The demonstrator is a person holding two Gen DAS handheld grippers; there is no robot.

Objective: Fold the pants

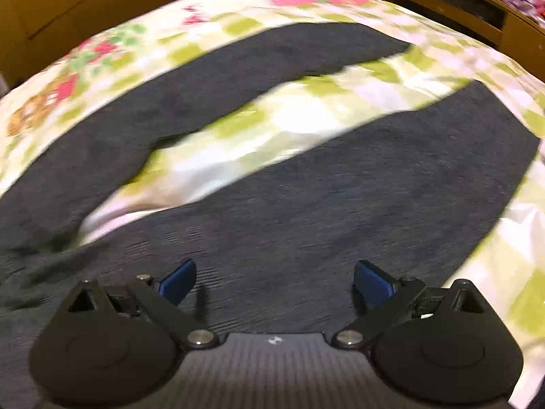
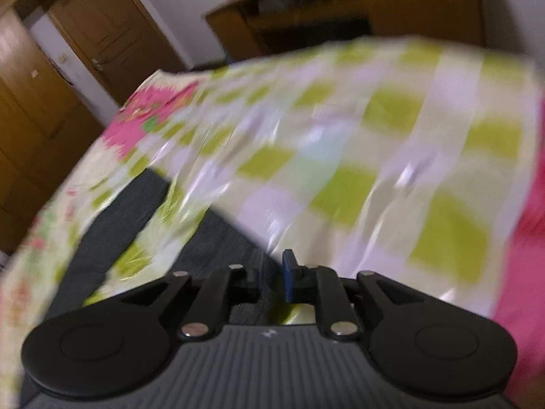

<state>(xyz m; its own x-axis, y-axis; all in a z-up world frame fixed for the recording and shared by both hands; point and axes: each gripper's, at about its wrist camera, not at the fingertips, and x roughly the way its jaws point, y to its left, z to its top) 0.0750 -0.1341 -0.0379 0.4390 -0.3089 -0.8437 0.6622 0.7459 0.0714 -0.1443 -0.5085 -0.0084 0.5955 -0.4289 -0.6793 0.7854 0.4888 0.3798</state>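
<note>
Dark grey pants (image 1: 340,197) lie spread on a bed, both legs running away from me with a strip of sheet showing between them. My left gripper (image 1: 274,279) hovers open over the near leg, its blue pads wide apart with nothing between them. In the right wrist view the picture is blurred. There the pants (image 2: 211,248) run up to my right gripper (image 2: 272,272), whose jaws stand nearly together with dark cloth caught between them. One blue pad (image 2: 289,272) shows; the other is hidden behind the cloth.
The bed sheet (image 1: 306,112) is white with green checks and pink flowers (image 2: 374,136). A wooden shelf unit (image 1: 460,6) stands past the bed's far right. Wooden doors (image 2: 102,34) and a cabinet (image 2: 289,17) line the walls. Pink fabric (image 2: 524,238) lies at the right edge.
</note>
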